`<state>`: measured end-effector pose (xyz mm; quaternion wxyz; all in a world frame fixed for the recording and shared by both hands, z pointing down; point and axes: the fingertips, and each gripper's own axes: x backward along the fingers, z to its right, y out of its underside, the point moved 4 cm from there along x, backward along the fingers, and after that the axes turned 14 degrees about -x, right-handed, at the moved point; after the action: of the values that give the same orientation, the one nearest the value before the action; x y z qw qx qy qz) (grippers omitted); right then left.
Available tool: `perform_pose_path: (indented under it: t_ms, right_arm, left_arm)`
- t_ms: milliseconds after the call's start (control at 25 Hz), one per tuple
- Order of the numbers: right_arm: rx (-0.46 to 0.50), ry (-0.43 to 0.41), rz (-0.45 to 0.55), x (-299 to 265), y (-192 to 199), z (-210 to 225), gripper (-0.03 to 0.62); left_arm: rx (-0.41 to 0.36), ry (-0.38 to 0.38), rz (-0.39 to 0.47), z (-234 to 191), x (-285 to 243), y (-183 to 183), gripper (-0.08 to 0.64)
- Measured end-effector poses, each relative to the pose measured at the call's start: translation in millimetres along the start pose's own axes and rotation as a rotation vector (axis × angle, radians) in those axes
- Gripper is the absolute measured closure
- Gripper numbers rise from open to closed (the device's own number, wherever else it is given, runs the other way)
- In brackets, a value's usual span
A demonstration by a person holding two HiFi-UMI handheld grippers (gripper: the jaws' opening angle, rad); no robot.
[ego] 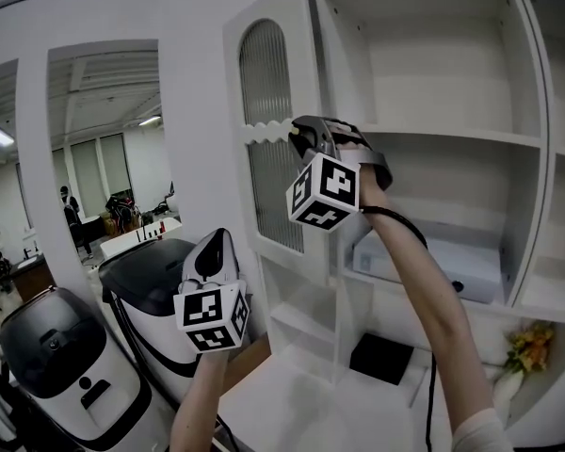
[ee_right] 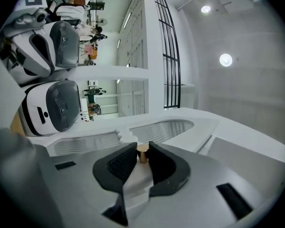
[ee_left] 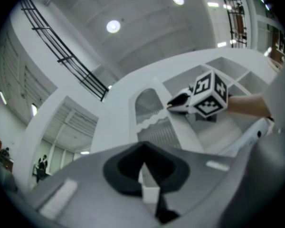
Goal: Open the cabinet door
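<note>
Cabinet door point(ego: 273, 130), white with a tall arched panel of ribbed glass, hangs at the left end of a white shelving cabinet point(ego: 433, 139). Its right edge stands a little out from the cabinet front, so it looks partly open. A scalloped white band crosses the glass about halfway up.

My right claw point(ego: 298, 133) is raised to that band at the door's right edge. In the right gripper view, its two black pads are clenched on a small brass knob point(ee_right: 142, 152) fixed to the door, one pad on each side and both touching it. The person's bare forearm point(ego: 433, 299) rises from the lower right to this claw.

My left claw point(ego: 214, 245) is lower and to the left, well apart from the door and pointing upward. In the left gripper view, its pads meet at the tips with nothing between them, so it is clenched and empty.

To the right of the door, the cabinet's open compartments are mostly bare. A white box-shaped appliance point(ego: 433, 257) sits on a lower shelf, yellow flowers point(ego: 527, 347) are at the bottom right, and a flat black item point(ego: 381, 356) lies below the shelves. To the left of the cabinet stand two rounded white machines with dark lids point(ego: 155, 281). Farther back, a person point(ego: 71, 215) stands in a bright room.
</note>
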<state>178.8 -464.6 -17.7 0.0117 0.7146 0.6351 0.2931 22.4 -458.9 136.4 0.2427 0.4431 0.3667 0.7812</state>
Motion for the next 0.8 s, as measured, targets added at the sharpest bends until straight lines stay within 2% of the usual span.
perform_pose_path:
  t_ms: [440, 800]
  right_arm:
    - [-0.016, -0.017, 0.067, 7, -31, -13, 0.522]
    - [0.039, -0.005, 0.041, 9, -51, -20, 0.522]
  left_arm:
    - [0.015, -0.020, -0.022, -8, 12, 12, 0.555]
    - [0.022, -0.032, -0.015, -15, 21, 9, 0.554]
